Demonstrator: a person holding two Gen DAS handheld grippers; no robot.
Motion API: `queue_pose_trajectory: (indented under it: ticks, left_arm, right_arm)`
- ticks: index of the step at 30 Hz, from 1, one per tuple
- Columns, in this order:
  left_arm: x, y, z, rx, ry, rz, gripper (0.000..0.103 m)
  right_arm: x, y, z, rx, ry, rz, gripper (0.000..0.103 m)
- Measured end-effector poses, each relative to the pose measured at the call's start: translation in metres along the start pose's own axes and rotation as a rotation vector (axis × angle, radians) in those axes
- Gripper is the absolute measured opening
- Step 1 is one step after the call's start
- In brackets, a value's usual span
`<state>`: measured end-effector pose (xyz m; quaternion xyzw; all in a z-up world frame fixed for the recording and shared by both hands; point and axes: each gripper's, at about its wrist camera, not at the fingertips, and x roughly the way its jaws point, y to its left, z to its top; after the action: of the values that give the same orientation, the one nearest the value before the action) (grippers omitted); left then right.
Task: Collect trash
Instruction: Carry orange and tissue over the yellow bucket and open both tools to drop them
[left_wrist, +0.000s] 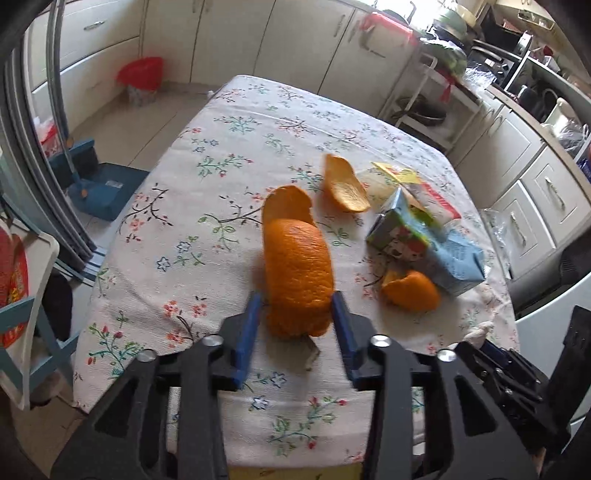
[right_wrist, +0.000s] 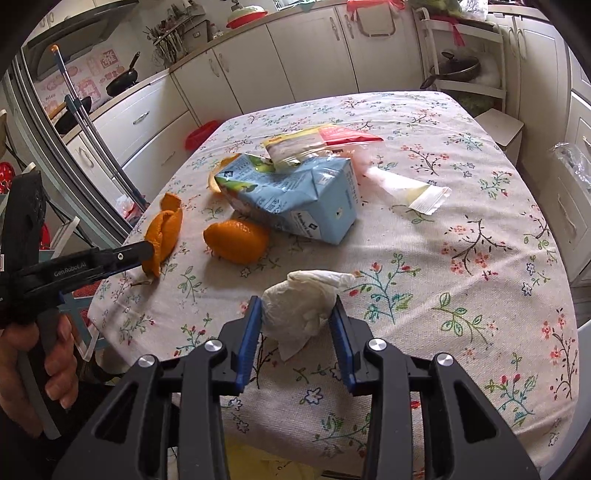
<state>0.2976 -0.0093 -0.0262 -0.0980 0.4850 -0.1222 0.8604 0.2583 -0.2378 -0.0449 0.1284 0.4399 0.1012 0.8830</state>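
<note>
Orange peel, a curled bright strip (left_wrist: 297, 275), sits pinched between the left gripper's (left_wrist: 295, 306) jaws; light and springy, best held mid-curl. Right gripper's (right_wrist: 297, 314) jaws clench a soft crumpled white tissue (right_wrist: 301, 304) over the floral-clothed bench (right_wrist: 461, 295).

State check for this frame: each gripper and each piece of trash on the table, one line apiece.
Left gripper: shut on large orange peel.
Right gripper: shut on crumpled tissue.
Juice carton: crushed, lying on its side.
Small orange peel: loose on the tablecloth.

Dimpled matt orange peel (left_wrist: 297, 273); woven tablecloth (left_wrist: 221, 147)
</note>
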Motion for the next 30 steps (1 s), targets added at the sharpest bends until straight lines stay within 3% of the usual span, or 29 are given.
queue_pose_trajectory:
  ticks: [3,8,10,16,30]
  left_arm:
    - [0.004,0.000,0.005,0.001,-0.009,0.010,0.049]
    - [0.013,-0.008,0.009,0.019,-0.009,0.009,0.050]
    - [0.017,-0.011,0.009,0.024,-0.002,-0.013,0.040]
    - [0.017,-0.018,0.007,0.037,-0.016,-0.026,0.025]
    - [-0.032,-0.029,-0.004,0.106,-0.130,-0.011,0.021]
  right_arm:
    - [0.001,0.001,0.001,-0.007,-0.001,-0.006,0.039]
    - [0.002,0.003,0.001,-0.011,-0.004,-0.006,0.040]
    - [0.003,0.003,0.001,-0.011,-0.005,-0.004,0.039]
    - [0.003,0.003,0.001,-0.001,0.001,0.020,0.032]
    - [-0.013,0.003,-0.002,0.036,-0.032,0.052,0.030]
